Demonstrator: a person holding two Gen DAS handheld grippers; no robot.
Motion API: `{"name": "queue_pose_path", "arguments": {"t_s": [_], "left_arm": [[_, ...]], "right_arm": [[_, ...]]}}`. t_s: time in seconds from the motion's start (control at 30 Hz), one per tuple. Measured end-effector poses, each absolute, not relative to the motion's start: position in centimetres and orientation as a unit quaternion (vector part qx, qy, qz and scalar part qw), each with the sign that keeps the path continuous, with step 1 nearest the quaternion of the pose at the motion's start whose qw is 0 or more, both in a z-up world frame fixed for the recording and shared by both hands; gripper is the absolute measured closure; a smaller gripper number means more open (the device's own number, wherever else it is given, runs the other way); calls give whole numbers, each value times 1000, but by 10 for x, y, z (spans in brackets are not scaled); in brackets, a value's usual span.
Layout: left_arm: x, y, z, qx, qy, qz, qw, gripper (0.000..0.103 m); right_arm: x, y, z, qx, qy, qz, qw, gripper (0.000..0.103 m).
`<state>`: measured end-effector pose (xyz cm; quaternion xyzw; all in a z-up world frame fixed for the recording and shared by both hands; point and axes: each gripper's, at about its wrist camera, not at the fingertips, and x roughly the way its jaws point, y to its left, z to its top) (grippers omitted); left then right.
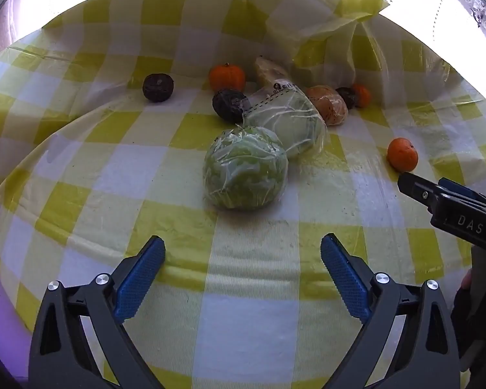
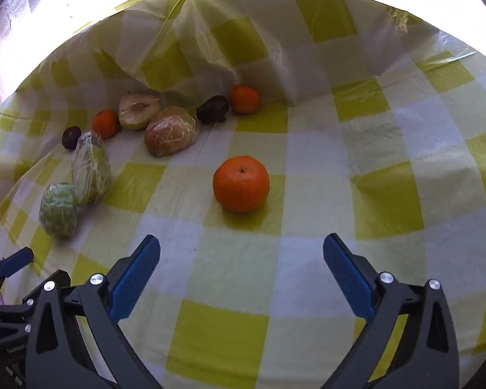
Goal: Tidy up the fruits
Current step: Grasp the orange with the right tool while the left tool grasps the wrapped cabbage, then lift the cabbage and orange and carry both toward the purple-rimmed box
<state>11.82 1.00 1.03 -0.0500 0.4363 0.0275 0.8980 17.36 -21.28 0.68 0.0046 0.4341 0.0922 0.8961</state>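
Observation:
My left gripper (image 1: 243,253) is open and empty above the checked cloth, a short way in front of a round wrapped cabbage (image 1: 245,168). Behind that lies a second wrapped cabbage (image 1: 288,120), then two dark fruits (image 1: 158,87) (image 1: 229,105), an orange (image 1: 226,77), a wrapped brownish fruit (image 1: 328,105) and a pale cut fruit (image 1: 269,70). A lone orange (image 2: 241,183) sits just ahead of my open, empty right gripper (image 2: 242,251), whose fingertip (image 1: 408,184) shows at the right of the left wrist view, beside that orange (image 1: 402,154).
The yellow and white checked tablecloth (image 2: 243,308) covers the whole surface and rises in a crumpled fold (image 2: 210,32) at the back. Another orange (image 2: 245,99) and a dark fruit (image 2: 213,109) lie against that fold. Bright window light lies beyond.

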Motion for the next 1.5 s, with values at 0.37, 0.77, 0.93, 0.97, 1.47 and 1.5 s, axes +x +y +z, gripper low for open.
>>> {"name": "queue_pose_path", "arguments": {"t_s": [0.37, 0.77, 0.93, 0.97, 1.47, 1.5], "left_arm": [[155, 23, 24, -53, 408, 37, 911, 15], [157, 14, 19, -36, 409, 27, 911, 45], [147, 22, 20, -60, 396, 22, 916, 45], [143, 23, 21, -67, 392, 25, 917, 45], [35, 25, 16, -96, 393, -8, 915, 45], [28, 23, 16, -93, 392, -11, 915, 45]], "right_arm": [[220, -193, 2, -16, 448, 67, 892, 54], [211, -172, 4, -47, 435, 70, 896, 63], [206, -171, 7, -50, 431, 69, 898, 63], [206, -172, 6, -44, 432, 68, 898, 63], [94, -182, 11, 19, 415, 127, 901, 63], [82, -181, 12, 21, 412, 129, 902, 63]]}}
